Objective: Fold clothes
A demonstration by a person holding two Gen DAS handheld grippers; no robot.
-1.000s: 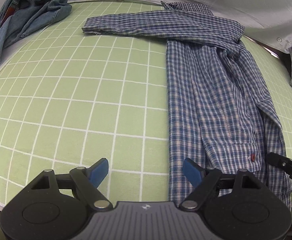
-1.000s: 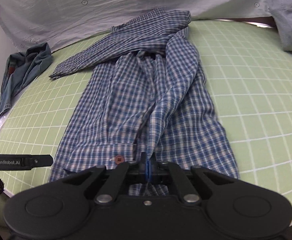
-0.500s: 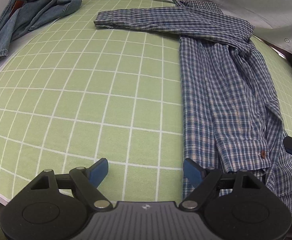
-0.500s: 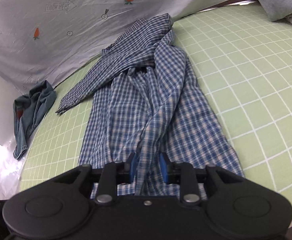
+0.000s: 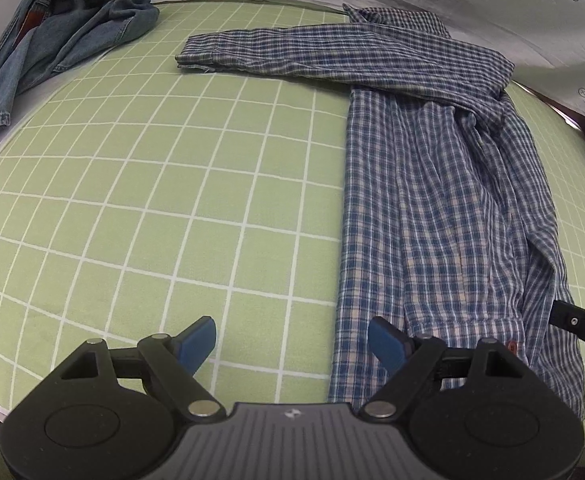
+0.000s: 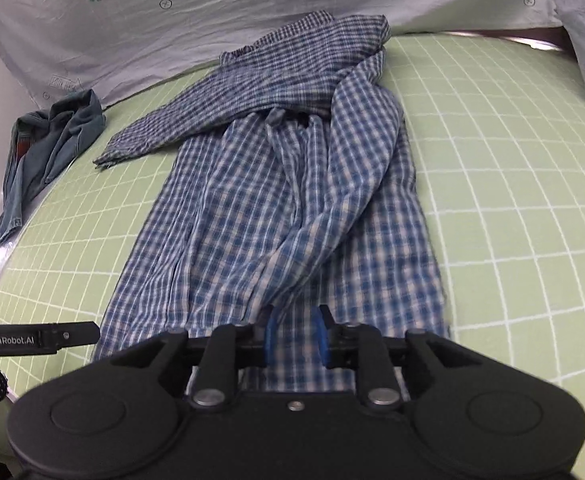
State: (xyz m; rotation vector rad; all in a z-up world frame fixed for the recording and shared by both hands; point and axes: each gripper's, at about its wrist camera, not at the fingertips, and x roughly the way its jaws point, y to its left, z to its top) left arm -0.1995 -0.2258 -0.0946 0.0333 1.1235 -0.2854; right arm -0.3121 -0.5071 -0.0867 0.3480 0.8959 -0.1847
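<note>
A blue plaid shirt (image 5: pixel 444 184) lies lengthwise on the green grid mat (image 5: pixel 172 184), one sleeve (image 5: pixel 276 52) stretched out to the left at the far end. The other sleeve (image 6: pixel 332 200) lies folded down along the body. My left gripper (image 5: pixel 292 340) is open and empty over the mat's near edge, its right finger beside the shirt's left hem. My right gripper (image 6: pixel 296 332) hovers over the shirt's (image 6: pixel 272 184) near hem with its jaws slightly apart, holding nothing. Its tip shows at the right edge of the left wrist view (image 5: pixel 584 324).
A crumpled denim garment (image 5: pixel 60 36) lies at the mat's far left corner, also in the right wrist view (image 6: pixel 48 152). A grey garment (image 6: pixel 584 36) sits at the far right. A white carrot-print sheet (image 6: pixel 172 12) covers the area behind the mat (image 6: pixel 512 184).
My right gripper has let go of the folded sleeve's end and its jaws have parted. The sleeve now rests on the shirt body. My left gripper has stayed open and drifted slightly.
</note>
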